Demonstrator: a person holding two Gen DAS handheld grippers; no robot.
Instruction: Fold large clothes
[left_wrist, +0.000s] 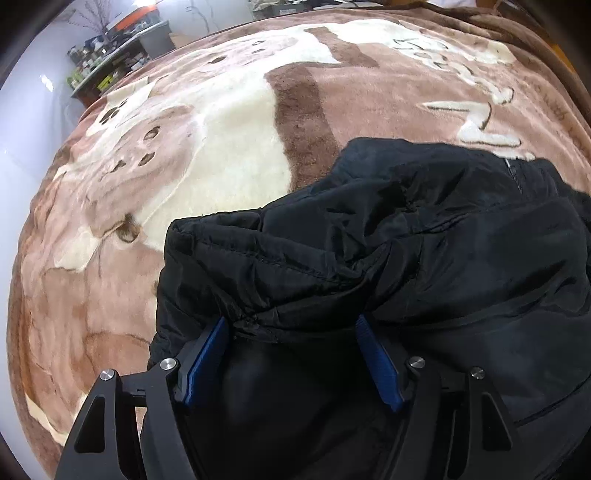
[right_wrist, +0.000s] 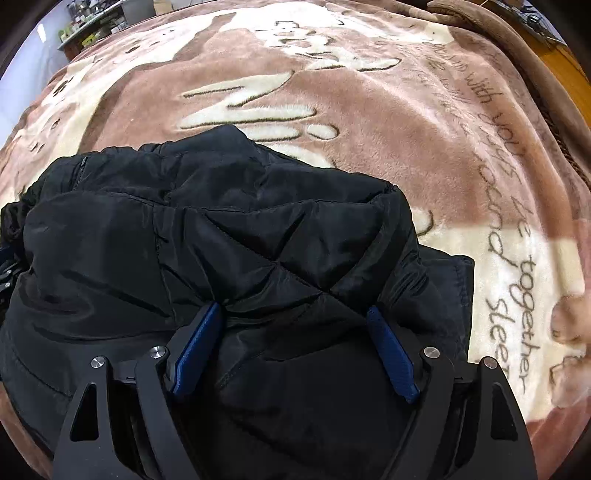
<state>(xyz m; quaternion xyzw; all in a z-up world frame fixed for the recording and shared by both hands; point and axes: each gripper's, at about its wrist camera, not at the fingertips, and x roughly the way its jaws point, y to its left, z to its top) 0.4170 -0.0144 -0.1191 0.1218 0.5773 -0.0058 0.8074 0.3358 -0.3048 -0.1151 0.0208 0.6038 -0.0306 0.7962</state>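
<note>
A black padded jacket (left_wrist: 424, 240) lies bunched on a brown and cream plush blanket (left_wrist: 221, 155). It also shows in the right wrist view (right_wrist: 207, 236), with a zip near its far left edge. My left gripper (left_wrist: 293, 325) is open, its blue pads (left_wrist: 207, 358) spread either side of a stitched fold at the jacket's left end. My right gripper (right_wrist: 295, 312) is open, its blue pads (right_wrist: 391, 354) spread either side of a quilted fold at the jacket's right end. Jacket fabric fills the gap between each pair of fingers.
The blanket (right_wrist: 388, 110) covers the whole surface, with cream lettering and cursive writing on the right. Cluttered shelves (left_wrist: 107, 62) stand beyond its far left edge. A wooden edge (right_wrist: 569, 77) shows at the far right. A white wall (left_wrist: 26, 122) is on the left.
</note>
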